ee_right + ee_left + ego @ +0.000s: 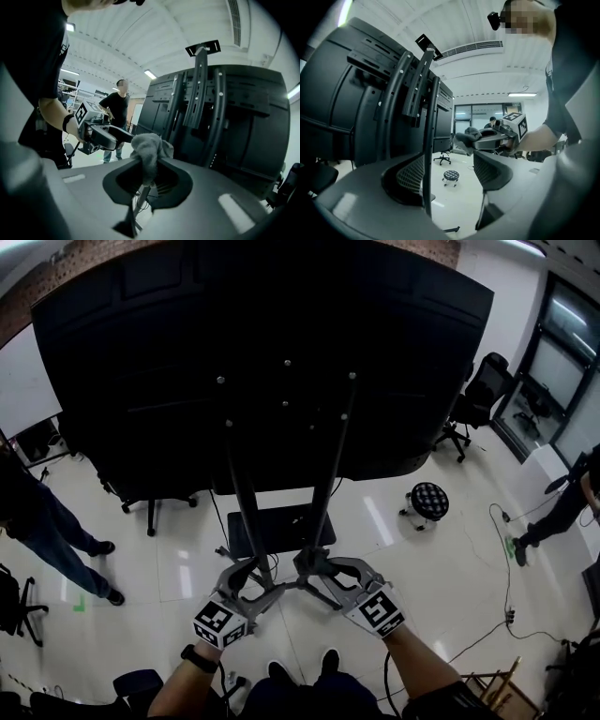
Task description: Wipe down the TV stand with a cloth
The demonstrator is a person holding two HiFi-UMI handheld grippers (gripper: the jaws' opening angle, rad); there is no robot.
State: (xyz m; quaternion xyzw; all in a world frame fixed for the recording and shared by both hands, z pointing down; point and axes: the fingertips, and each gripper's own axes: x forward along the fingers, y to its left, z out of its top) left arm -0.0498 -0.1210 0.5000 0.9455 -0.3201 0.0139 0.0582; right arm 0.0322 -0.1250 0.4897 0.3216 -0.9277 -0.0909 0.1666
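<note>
The black TV (262,362) hangs above me on the TV stand (281,529). It looks top-heavy, so a hard shove on its uprights might rock it.

My left gripper (253,579) has its fingers apart around the left pole (426,140), which only the left gripper view shows clearly.

My right gripper (311,568) is clamped on the grey cloth (149,149), low by the right pole (328,474). The head view doesn't show the cloth.

Only a small fold is pinched, so rubbing could pull it free.

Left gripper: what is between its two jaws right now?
A black upright pole of the TV stand stands between the left gripper's open jaws, close to one jaw. The left gripper view shows it.
</note>
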